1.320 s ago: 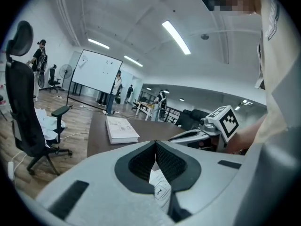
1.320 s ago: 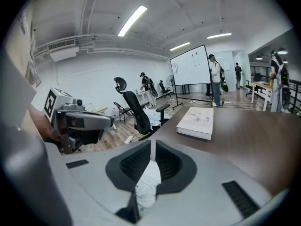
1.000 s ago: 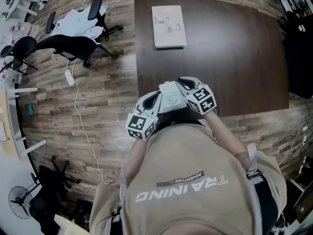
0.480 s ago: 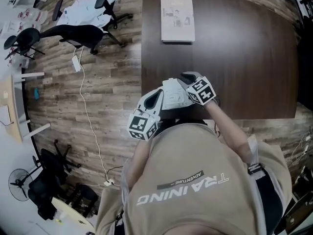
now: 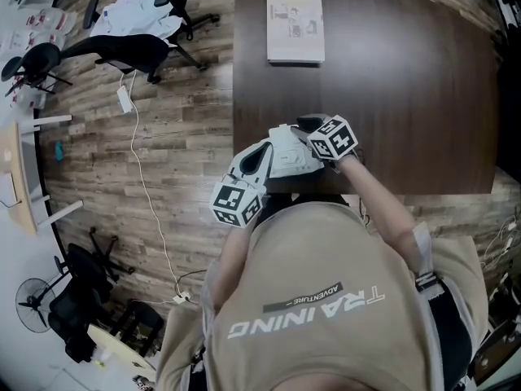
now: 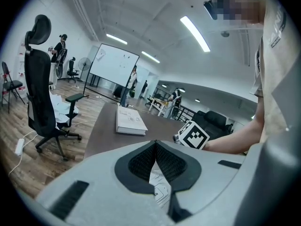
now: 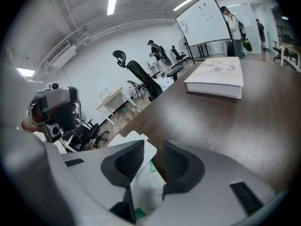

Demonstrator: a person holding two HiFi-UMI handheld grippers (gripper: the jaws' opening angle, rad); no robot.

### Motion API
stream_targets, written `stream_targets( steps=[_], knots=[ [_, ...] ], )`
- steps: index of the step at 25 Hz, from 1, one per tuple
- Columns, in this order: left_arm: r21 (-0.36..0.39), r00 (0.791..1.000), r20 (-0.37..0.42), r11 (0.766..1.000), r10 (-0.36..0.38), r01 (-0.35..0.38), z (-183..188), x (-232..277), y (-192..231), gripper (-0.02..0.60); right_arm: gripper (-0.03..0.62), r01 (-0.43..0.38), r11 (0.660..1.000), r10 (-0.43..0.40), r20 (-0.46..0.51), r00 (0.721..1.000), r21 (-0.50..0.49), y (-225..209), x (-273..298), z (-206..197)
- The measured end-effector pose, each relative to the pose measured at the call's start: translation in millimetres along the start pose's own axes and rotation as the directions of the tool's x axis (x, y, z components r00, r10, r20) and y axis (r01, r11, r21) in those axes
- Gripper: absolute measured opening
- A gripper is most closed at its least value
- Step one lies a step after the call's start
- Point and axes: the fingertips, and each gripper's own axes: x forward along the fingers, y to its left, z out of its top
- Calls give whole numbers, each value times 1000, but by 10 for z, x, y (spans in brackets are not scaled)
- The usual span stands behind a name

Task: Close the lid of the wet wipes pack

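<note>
One wet wipes pack (image 5: 286, 155), white with small print and a touch of green, sits at the near edge of the dark worktop (image 5: 407, 96), caught between the two tools just in front of the person's chest. The left hand-held gripper (image 5: 259, 160) has its pads pinched almost together at the tips, with the pack's white wrapper (image 6: 160, 185) clamped between them lower down. The right hand-held gripper (image 5: 312, 137) stands at a narrow gap, the other end of the pack (image 7: 146, 182) wedged between its pads. A white flap (image 7: 136, 138) shows just beyond its left pad. Farther back on the worktop lies a pale book (image 5: 295, 24), well apart from the pack. Off to the left, black office chairs (image 5: 122, 51) stand on the wood-plank floor (image 5: 163, 153).
</note>
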Motion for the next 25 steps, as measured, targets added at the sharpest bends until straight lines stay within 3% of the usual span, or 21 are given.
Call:
stream_targets(
  steps=[3,8,25],
  knots=[
    [6,1000,-3,1000,-10,10,17,68,-2,9,92,-51,998,52,-32,998,31,-1,73,-37],
    [4,1000,-5,1000,-6,6,-19,59,14,9,92,-65,998,66,-50,997,26,-1,81,-58],
    [13,998,62,1000,21,-21,-2,-172,38,9,72,-34,999,37,81,996,-40,219,-173,88]
  ],
)
